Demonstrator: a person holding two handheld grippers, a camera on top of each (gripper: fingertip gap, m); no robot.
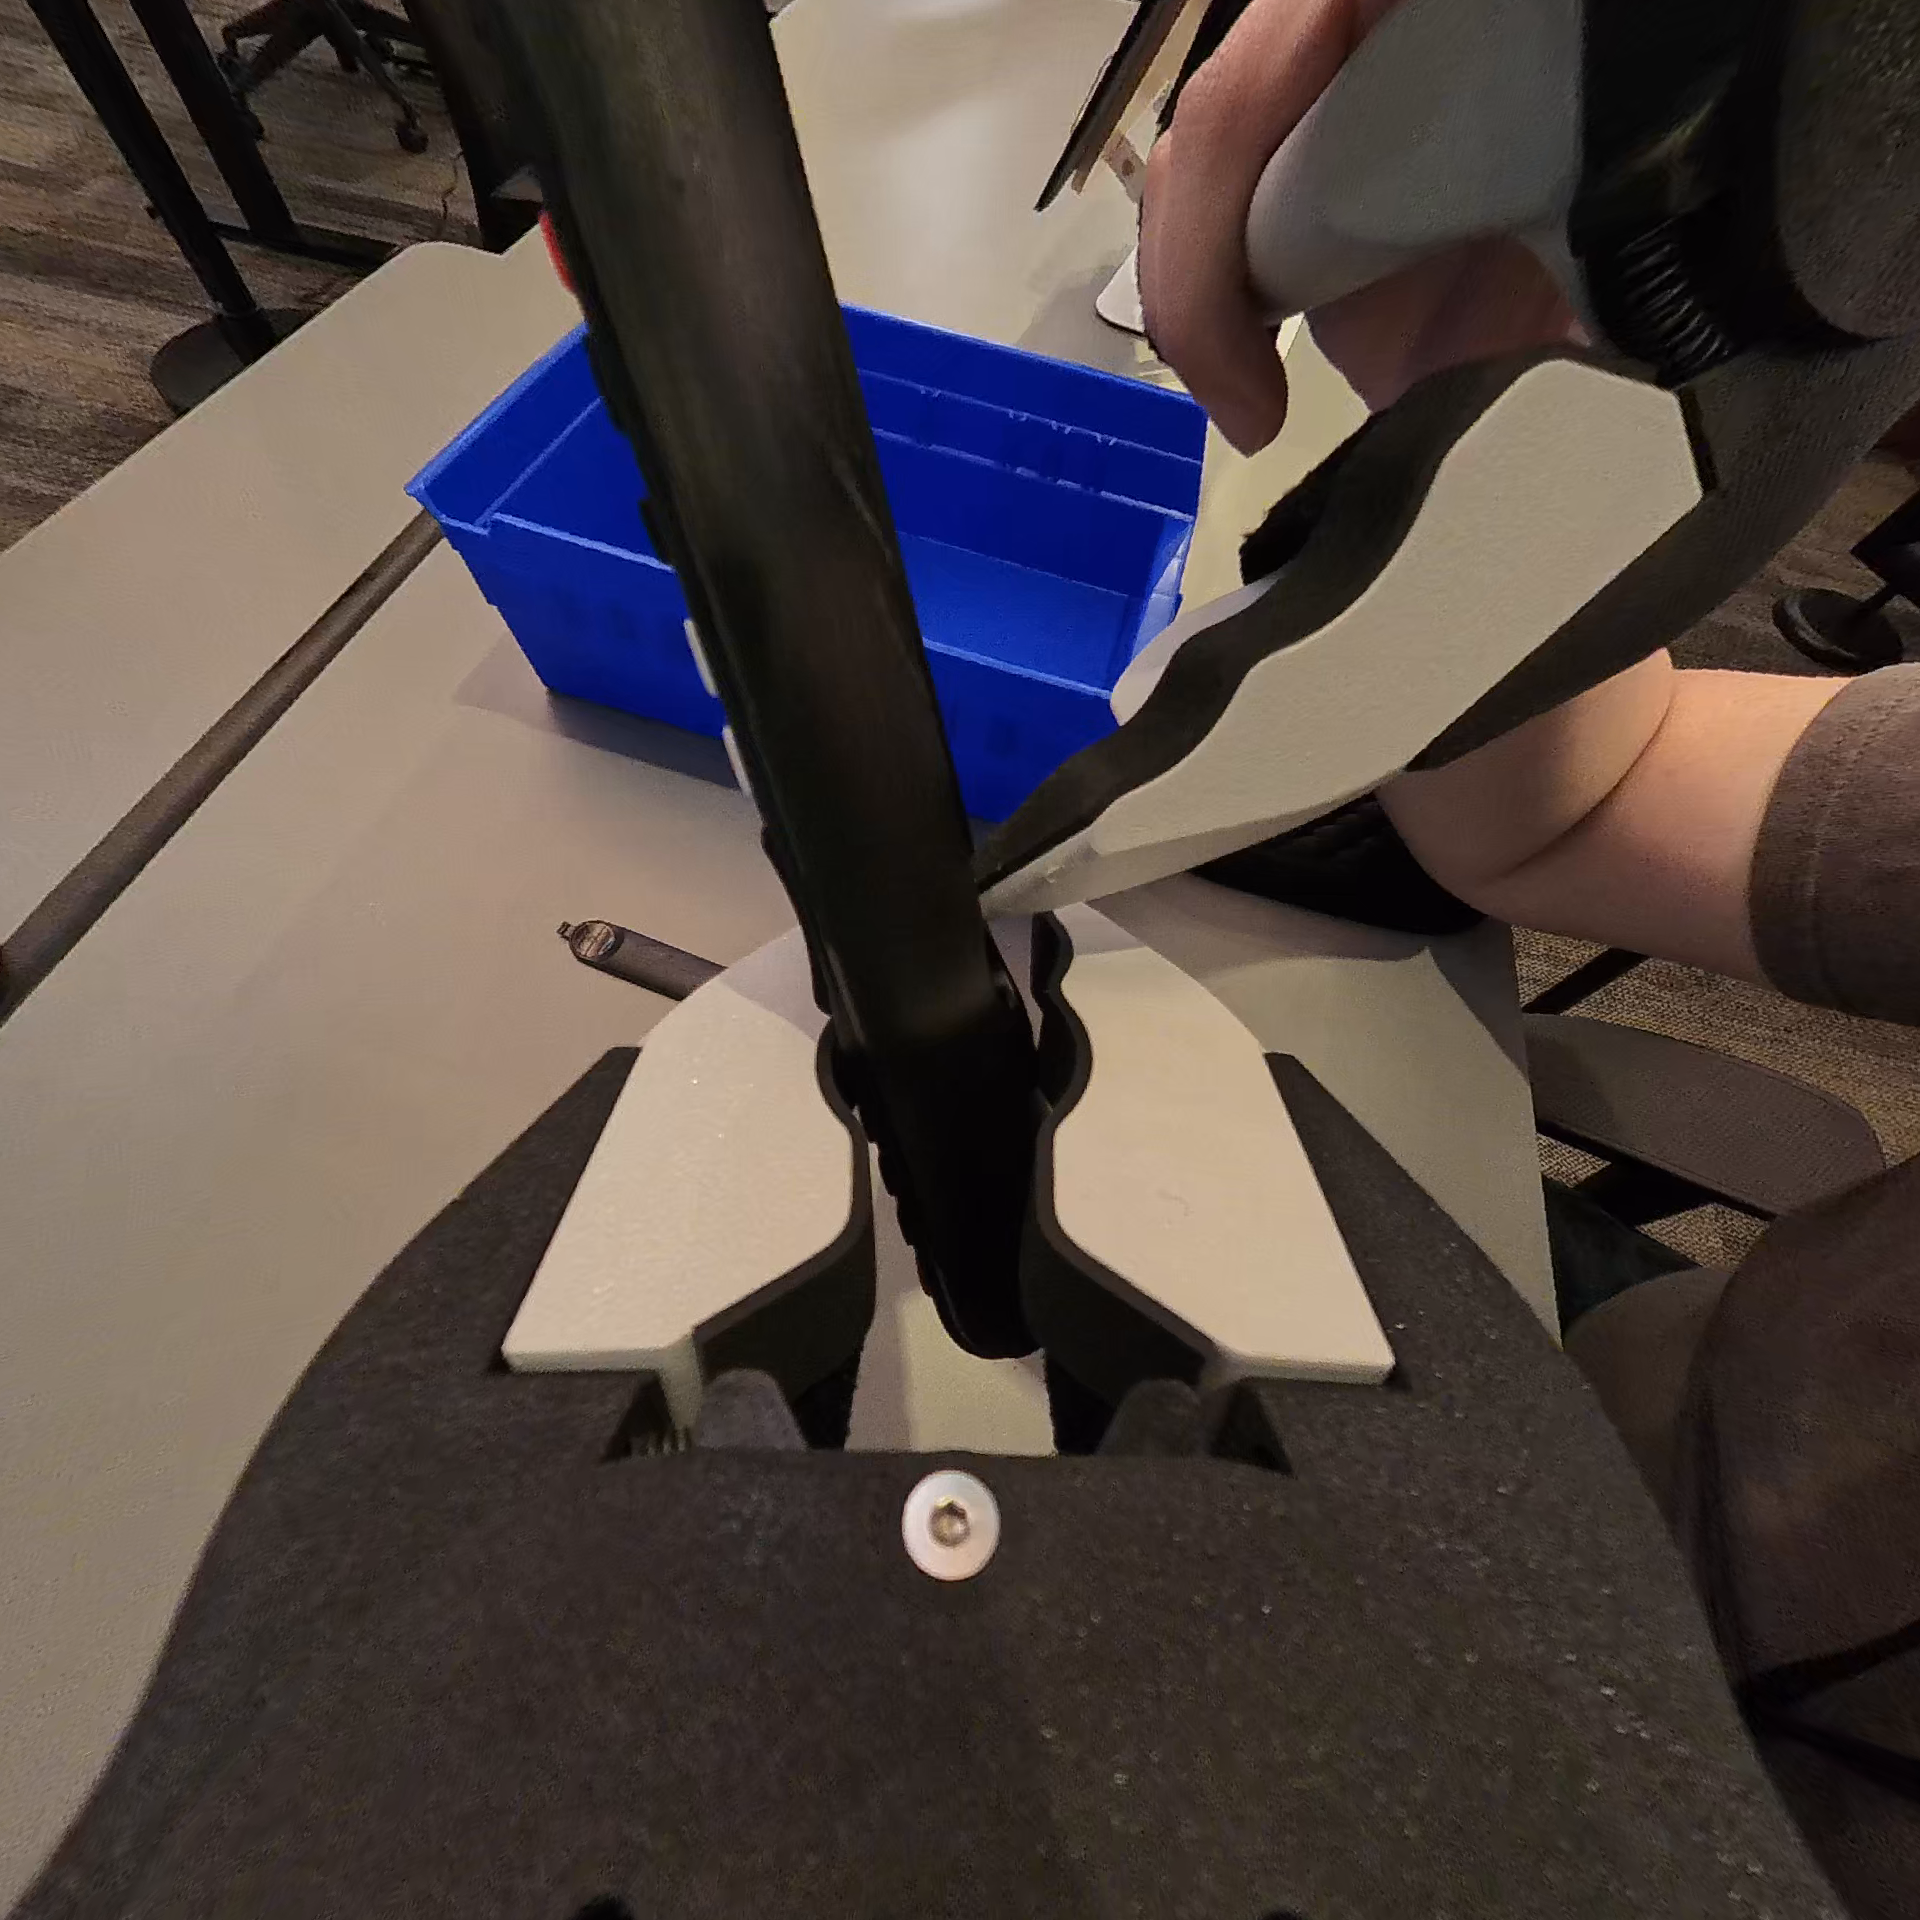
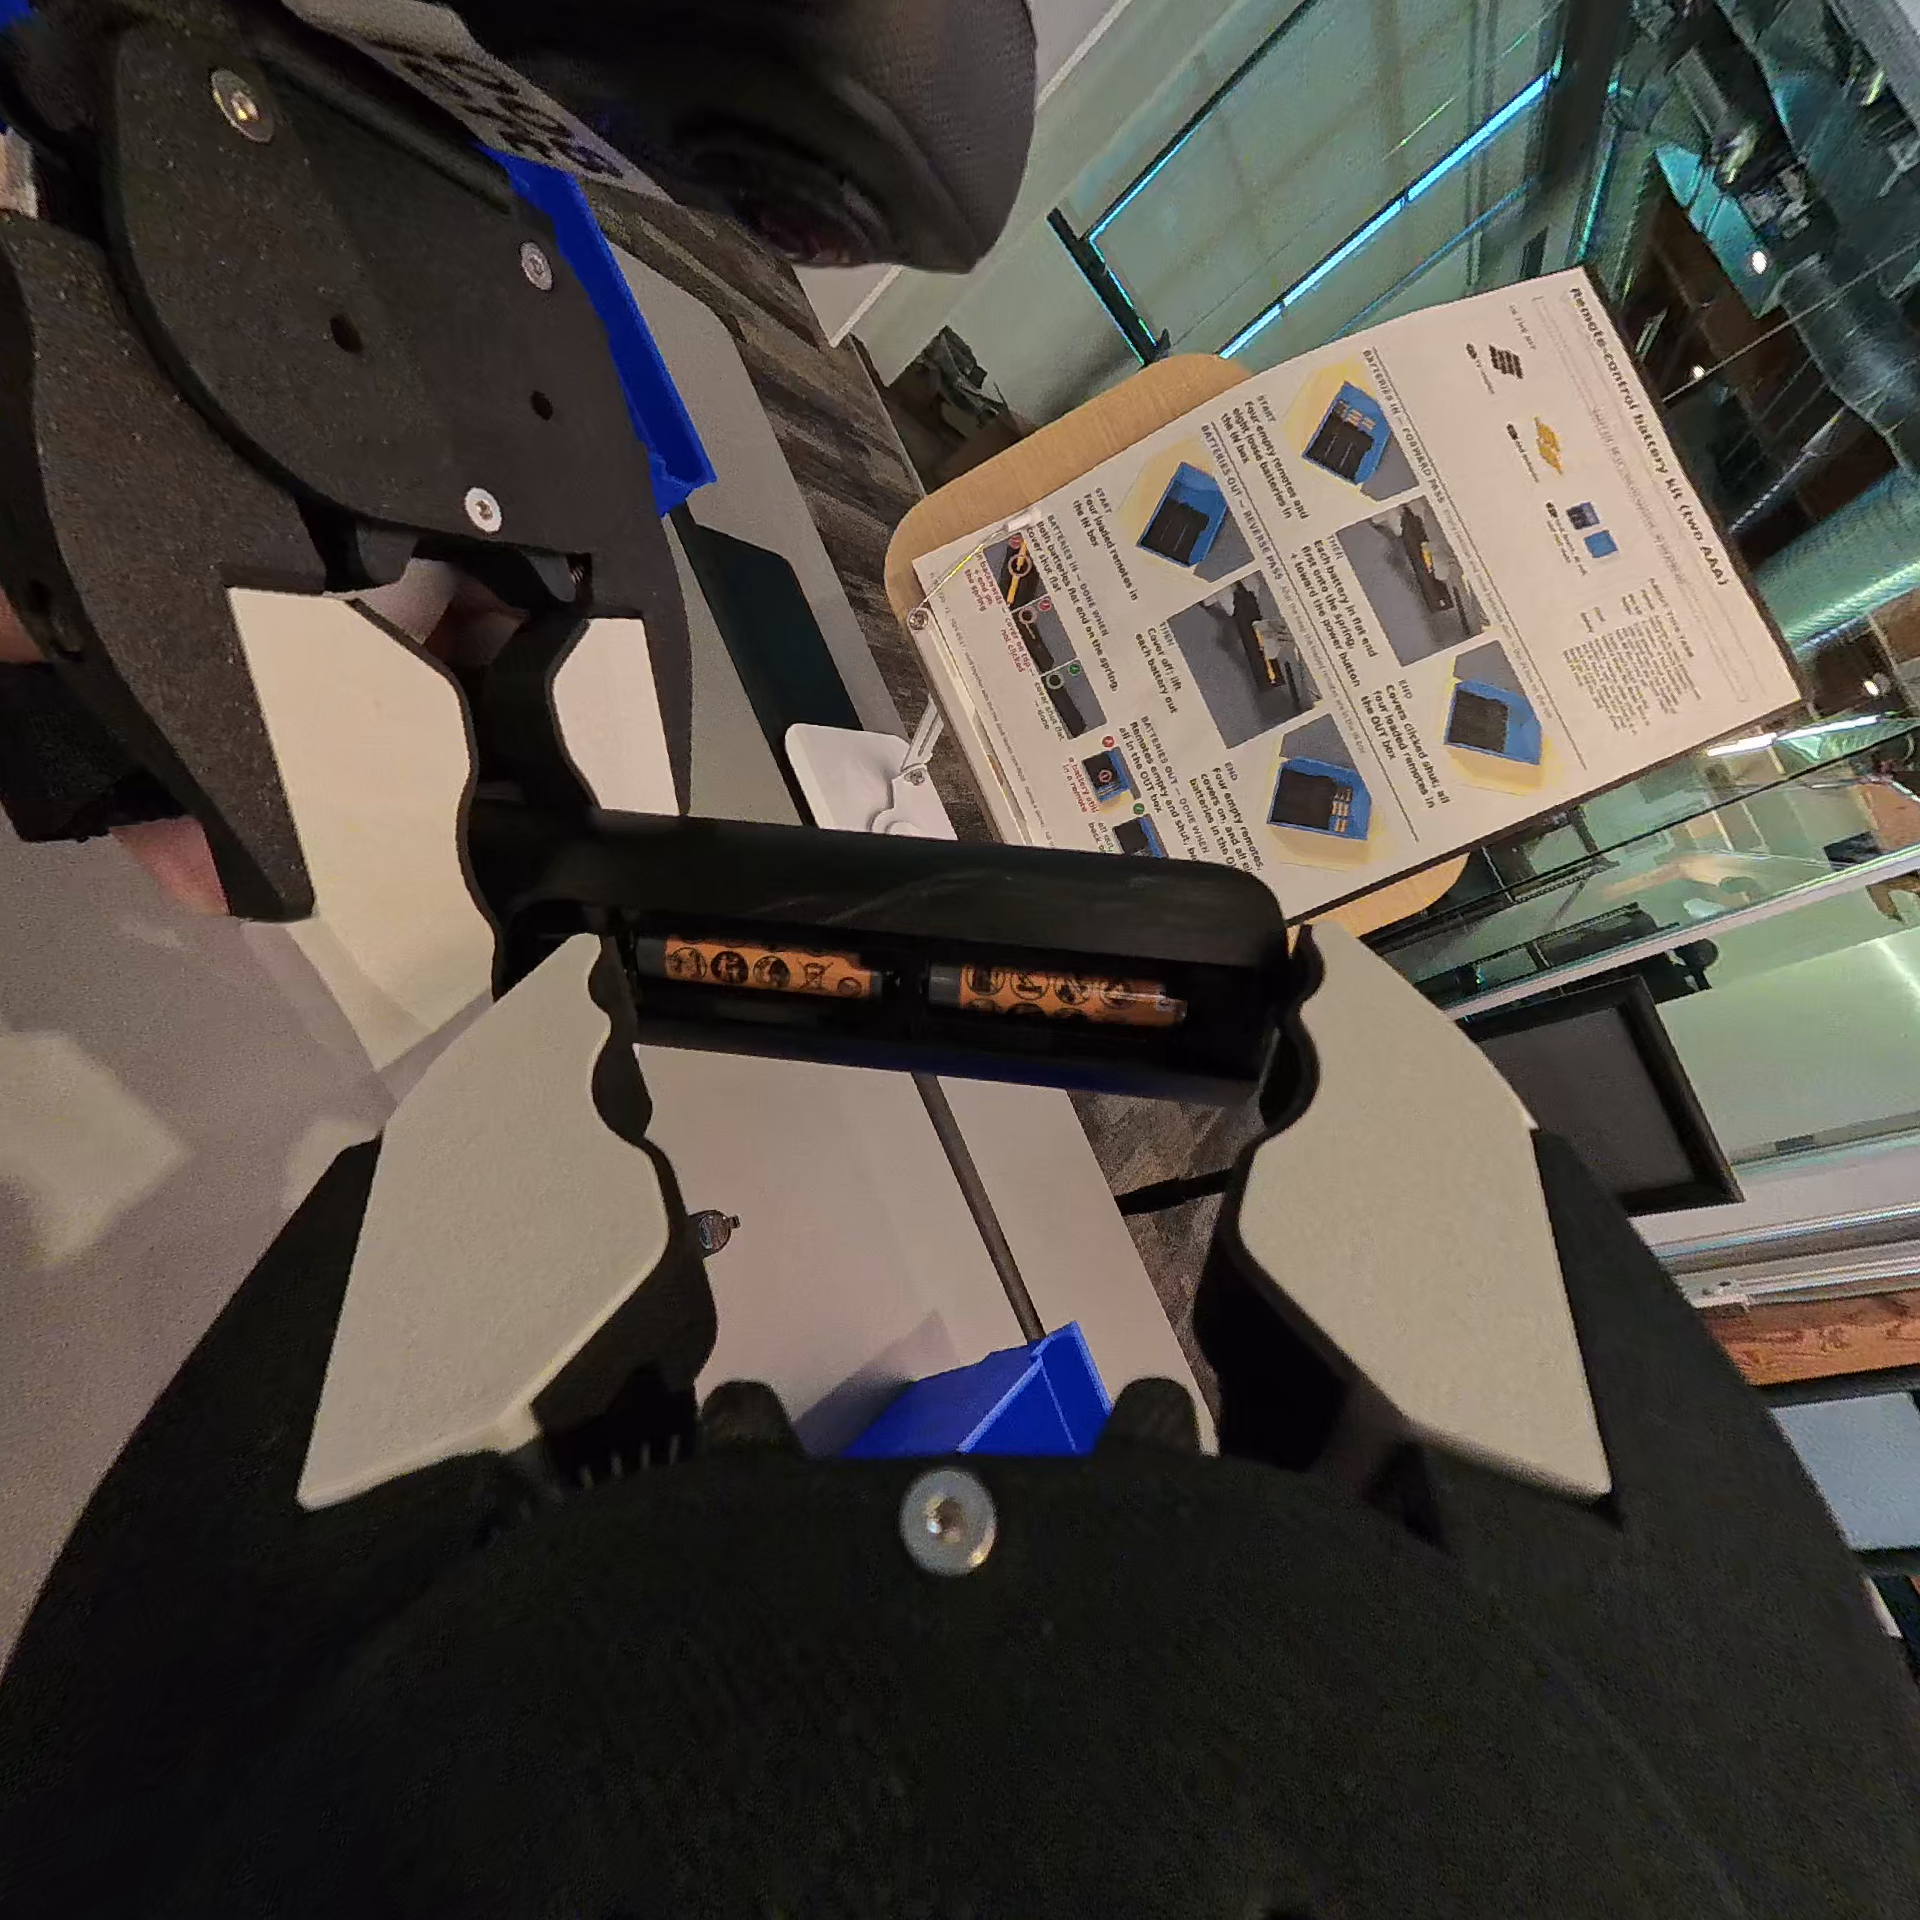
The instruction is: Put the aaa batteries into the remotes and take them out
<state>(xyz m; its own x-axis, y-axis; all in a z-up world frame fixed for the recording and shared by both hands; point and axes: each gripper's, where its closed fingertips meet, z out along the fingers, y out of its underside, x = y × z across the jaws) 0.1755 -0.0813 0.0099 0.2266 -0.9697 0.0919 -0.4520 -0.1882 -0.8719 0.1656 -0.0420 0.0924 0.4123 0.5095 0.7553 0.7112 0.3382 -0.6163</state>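
Observation:
My left gripper (image 1: 940, 1039) is shut on the lower end of a black remote (image 1: 748, 468) and holds it upright above the table. In the right wrist view the remote (image 2: 935, 883) lies crosswise with its battery bay uncovered. Two orange-and-black AAA batteries (image 2: 769, 966) (image 2: 1049, 992) sit end to end inside. My right gripper (image 2: 945, 966) is open wide, its fingertips straddling the bay, one at the remote's far end. Its finger (image 1: 1351, 675) reaches in from the right and touches the remote just above the left gripper (image 2: 499, 790). One loose battery (image 1: 634, 951) lies on the table.
A blue bin (image 1: 1039, 582) stands on the grey table (image 1: 312, 1039) behind the remote, its visible part empty. An instruction sheet on a clipboard stand (image 2: 1351, 623) is at the back. A person's hand (image 1: 1247, 260) and forearm (image 1: 1610, 810) hold the right gripper. A chair (image 1: 1704, 1122) stands at the table's right.

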